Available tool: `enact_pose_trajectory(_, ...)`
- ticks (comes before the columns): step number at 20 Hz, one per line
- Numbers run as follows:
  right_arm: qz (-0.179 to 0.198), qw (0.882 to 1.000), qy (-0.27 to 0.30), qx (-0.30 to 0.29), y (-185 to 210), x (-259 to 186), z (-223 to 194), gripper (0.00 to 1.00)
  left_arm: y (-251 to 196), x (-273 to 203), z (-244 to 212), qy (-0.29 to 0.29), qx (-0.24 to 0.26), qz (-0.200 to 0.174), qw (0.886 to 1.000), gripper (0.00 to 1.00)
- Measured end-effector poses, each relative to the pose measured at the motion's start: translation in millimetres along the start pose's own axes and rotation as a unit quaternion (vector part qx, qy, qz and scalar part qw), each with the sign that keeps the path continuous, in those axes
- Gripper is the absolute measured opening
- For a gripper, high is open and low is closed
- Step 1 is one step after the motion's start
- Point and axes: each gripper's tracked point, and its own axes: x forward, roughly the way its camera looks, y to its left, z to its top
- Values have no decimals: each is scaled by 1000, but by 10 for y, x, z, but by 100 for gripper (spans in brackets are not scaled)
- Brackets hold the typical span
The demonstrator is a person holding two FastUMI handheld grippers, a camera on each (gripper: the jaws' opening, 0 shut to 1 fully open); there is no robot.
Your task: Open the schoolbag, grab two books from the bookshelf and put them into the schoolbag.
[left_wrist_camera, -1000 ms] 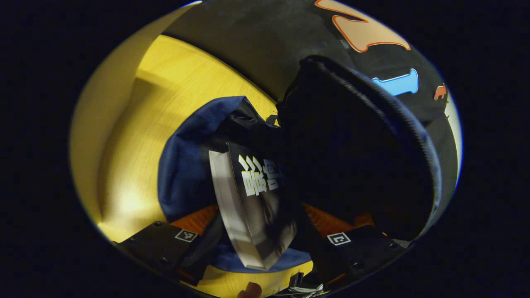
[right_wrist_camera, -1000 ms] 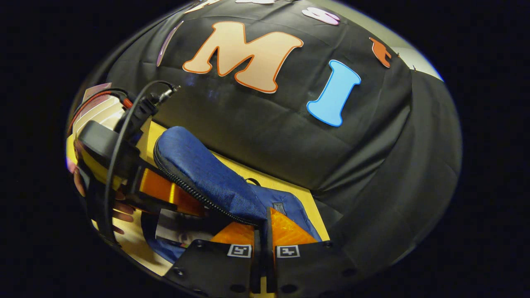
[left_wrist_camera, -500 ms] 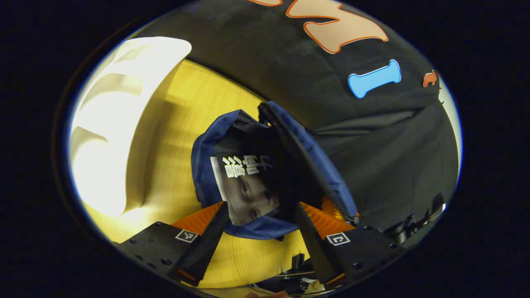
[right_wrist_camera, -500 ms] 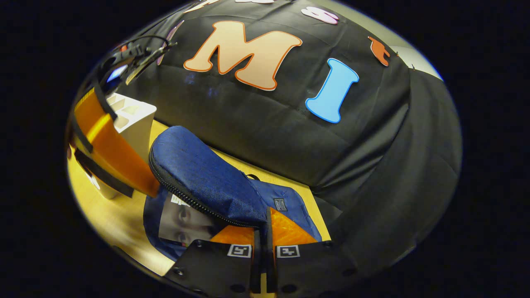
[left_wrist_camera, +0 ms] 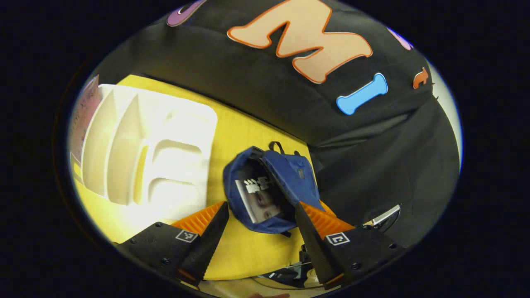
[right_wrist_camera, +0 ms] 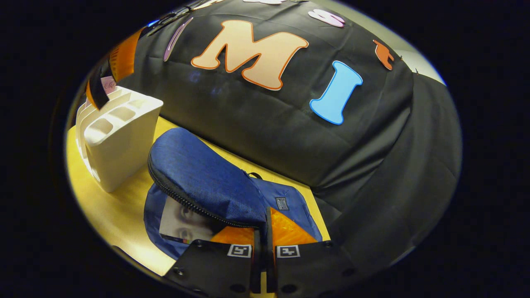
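Yellow wood table (left_wrist_camera: pixel 244 136) bears bookshelf (left_wrist_camera: pixel 149 153), schoolbag (right_wrist_camera: pixel 207 182); left hand-held gripper (left_wrist_camera: pixel 258 231) agape, right (right_wrist_camera: pixel 265 231) pinching flap.

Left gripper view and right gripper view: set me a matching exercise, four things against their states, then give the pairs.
Things:
1. schoolbag
2. book
3. left tool
4. right tool

States:
A. open, holding nothing
B. lying inside the bag's mouth
C. shut on the bag's flap
D. unzipped, flap lifted

Pairs: 1-D, 2-B, 3-A, 4-C
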Motion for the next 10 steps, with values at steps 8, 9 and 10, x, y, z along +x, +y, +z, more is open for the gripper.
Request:
enact_pose_trajectory(8, -4, 1000, 8, -15, 40, -30, -50, 8, 946, -1007, 699, -40, -1, 103, 994, 95)
enact_pose_trajectory(9, -5, 1000, 10, -17, 55, -28, -49, 8, 1061, -1151, 798, -46, -5, 113, 992, 95)
enact_pose_trajectory(10, -8, 1000, 12, -17, 53, -30, -55, 8, 1176, -1277, 893, -53, -9, 126, 991, 96)
